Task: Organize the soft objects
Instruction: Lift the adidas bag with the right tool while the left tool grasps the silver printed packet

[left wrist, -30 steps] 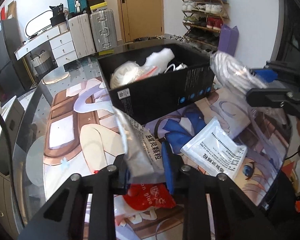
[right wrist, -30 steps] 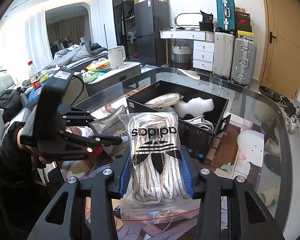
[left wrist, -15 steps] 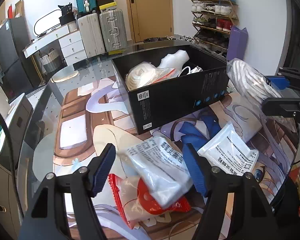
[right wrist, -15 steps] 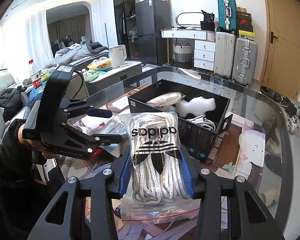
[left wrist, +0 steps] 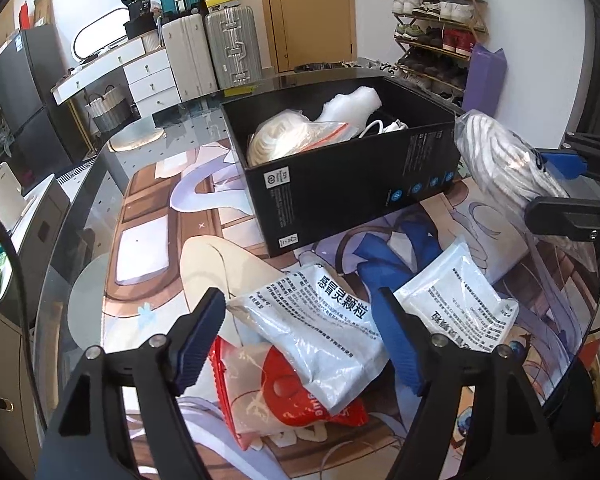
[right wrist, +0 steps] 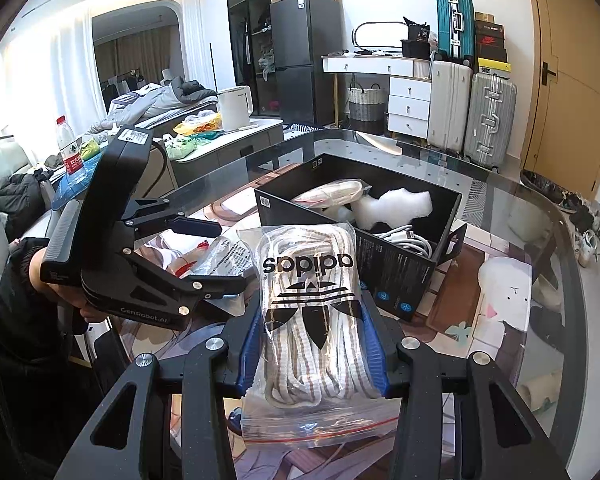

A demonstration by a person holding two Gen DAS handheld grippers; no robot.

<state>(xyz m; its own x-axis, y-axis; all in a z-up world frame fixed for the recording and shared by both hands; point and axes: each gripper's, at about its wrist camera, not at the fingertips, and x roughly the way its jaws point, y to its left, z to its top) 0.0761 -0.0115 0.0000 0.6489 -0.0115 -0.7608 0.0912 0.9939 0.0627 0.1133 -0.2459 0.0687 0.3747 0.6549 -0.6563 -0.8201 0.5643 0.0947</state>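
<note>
Left tongs point(left wrist: 302, 340) have just been opening, spread apart around a white medicine pouch point(left wrist: 320, 336) lying loose on the desk point(left wrist: 140, 208). Right tongs point(right wrist: 314, 344) are clamped on a bag of laces point(right wrist: 312, 312) (Adidas logo), near the black box point(left wrist: 352, 192). Regrip the pouch mid-body. A red packet point(left wrist: 292, 392) lies underneath; a second pouch point(left wrist: 460, 304) sits beside.

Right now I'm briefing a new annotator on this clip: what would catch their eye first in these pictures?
First, the clear zip bag of white laces with a black adidas logo, clamped in the right gripper in front of the open black cardboard box. Next, the white medicine sachet printed with black Chinese text, lying loose on a red-and-white pouch between the open left gripper fingers, whose jaws have just been opening.
</note>
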